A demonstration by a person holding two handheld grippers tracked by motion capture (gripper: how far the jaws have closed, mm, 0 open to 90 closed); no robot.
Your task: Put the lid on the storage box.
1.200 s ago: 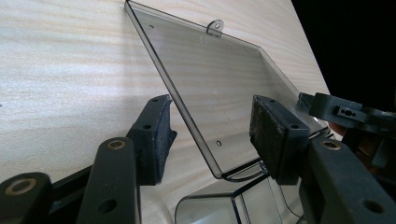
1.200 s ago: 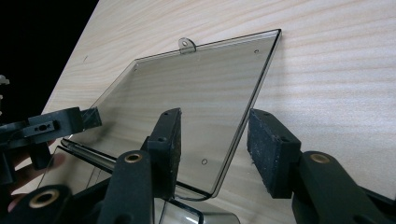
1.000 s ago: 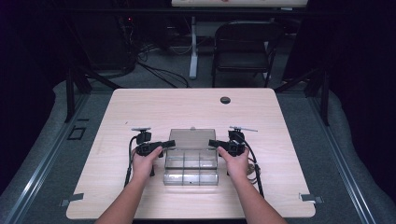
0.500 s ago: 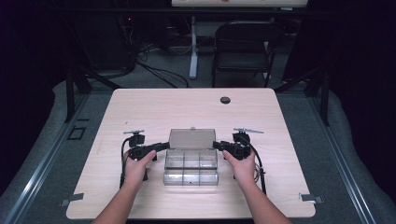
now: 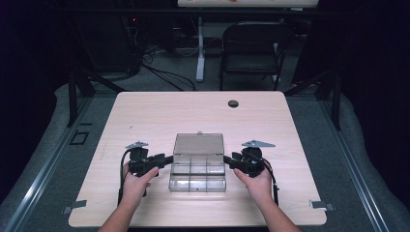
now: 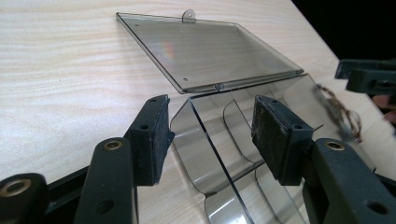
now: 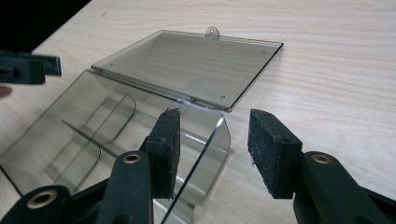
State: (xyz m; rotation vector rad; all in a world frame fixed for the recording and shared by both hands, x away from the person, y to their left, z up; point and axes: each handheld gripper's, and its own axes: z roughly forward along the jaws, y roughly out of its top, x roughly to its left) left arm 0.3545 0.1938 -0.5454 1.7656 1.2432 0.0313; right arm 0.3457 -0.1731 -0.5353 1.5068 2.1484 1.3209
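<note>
While lid (image 5: 198,144) lies flat open: clear compartment box (image 5: 197,176), mid-table; left gripper (image 6: 208,133) and right gripper (image 7: 212,144) agape astride end walls, gripping nothing; bare tabletop (image 5: 159,111) around.

— What's that in front of me?
— My clear plastic compartment box (image 5: 198,176), standing open near the table's front edge.
— And the lid?
— Its hinged lid (image 5: 198,144) lies flat behind, small tab pointing away.
</note>
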